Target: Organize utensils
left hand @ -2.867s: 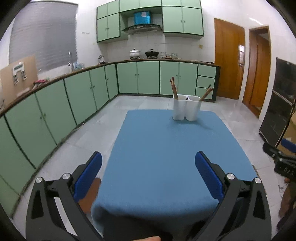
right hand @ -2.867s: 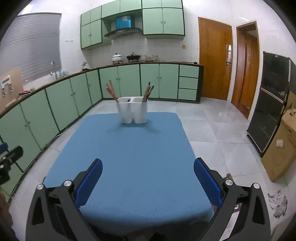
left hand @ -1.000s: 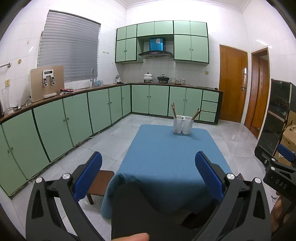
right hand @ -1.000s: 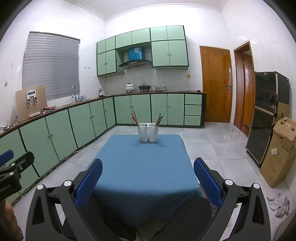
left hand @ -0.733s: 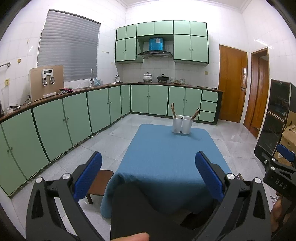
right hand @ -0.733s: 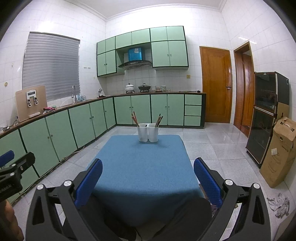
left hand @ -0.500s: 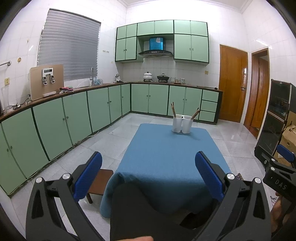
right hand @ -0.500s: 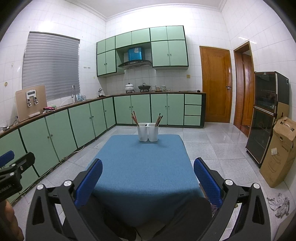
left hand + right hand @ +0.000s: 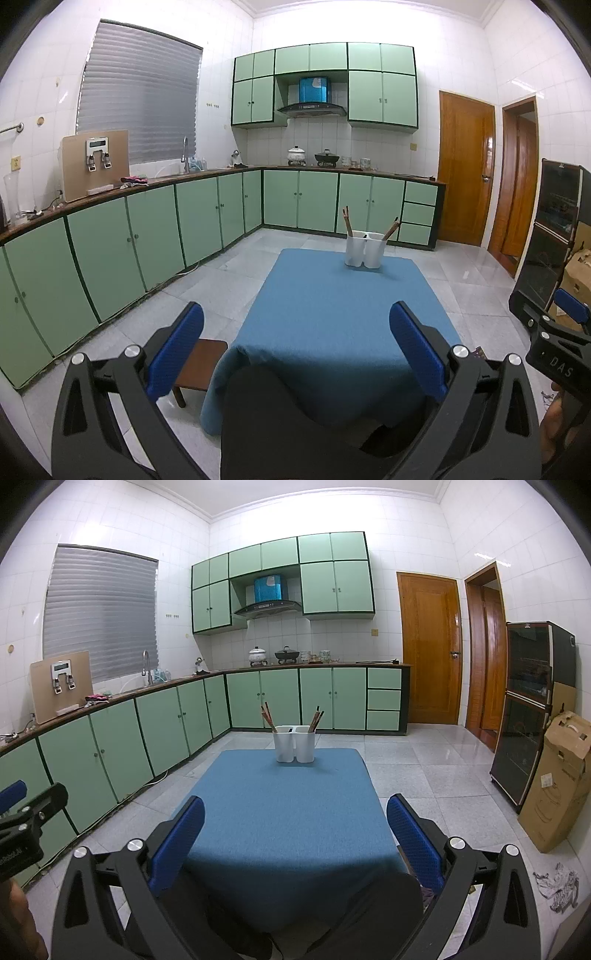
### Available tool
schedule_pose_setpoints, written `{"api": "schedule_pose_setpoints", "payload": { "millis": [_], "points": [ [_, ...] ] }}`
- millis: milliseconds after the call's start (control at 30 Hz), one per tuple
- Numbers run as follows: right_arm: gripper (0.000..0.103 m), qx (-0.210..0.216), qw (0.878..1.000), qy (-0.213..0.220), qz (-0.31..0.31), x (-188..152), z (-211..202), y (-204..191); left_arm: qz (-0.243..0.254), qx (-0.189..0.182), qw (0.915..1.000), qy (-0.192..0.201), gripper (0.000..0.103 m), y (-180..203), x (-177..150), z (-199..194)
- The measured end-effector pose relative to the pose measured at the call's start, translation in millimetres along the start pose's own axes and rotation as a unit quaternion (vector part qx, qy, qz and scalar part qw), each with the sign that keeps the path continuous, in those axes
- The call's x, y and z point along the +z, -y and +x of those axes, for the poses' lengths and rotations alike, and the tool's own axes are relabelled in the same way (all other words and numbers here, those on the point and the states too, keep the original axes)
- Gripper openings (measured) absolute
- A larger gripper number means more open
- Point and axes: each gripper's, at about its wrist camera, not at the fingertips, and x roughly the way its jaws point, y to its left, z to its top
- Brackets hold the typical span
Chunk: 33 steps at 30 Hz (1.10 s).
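Note:
A white two-cup utensil holder (image 9: 364, 254) (image 9: 294, 743) stands at the far end of a table under a blue cloth (image 9: 343, 310) (image 9: 284, 812). Wooden chopsticks (image 9: 347, 221) (image 9: 267, 716) lean out of its left cup, and more wooden utensils (image 9: 390, 229) (image 9: 316, 716) out of its right cup. My left gripper (image 9: 295, 347) is open and holds nothing, well short of the table's near edge. My right gripper (image 9: 295, 830) is open too, equally far back. A person's dark-clothed knees (image 9: 295, 417) (image 9: 373, 908) show below both.
Green cabinets (image 9: 147, 236) (image 9: 110, 746) run along the left wall and the back. A small wooden stool (image 9: 201, 363) stands at the table's near left corner. A dark cabinet (image 9: 528, 709) and a cardboard box (image 9: 557, 779) stand right, beside wooden doors (image 9: 428, 650).
Since 2.9 s ago both grippers have pulled far back from over the table and tilted up. Over the last second they have barely moved, and both stay open.

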Motion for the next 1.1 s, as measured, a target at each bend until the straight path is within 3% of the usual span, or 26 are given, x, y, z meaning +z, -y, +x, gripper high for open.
{"api": "schedule_pose_setpoints", "payload": {
  "millis": [1100],
  "points": [
    [0.097, -0.001, 1.0, 0.001, 0.002, 0.0, 1.0, -3.8, 0.0, -0.001, 1.0, 0.001, 0.098, 2.5, -0.1, -3.8]
  ]
}}
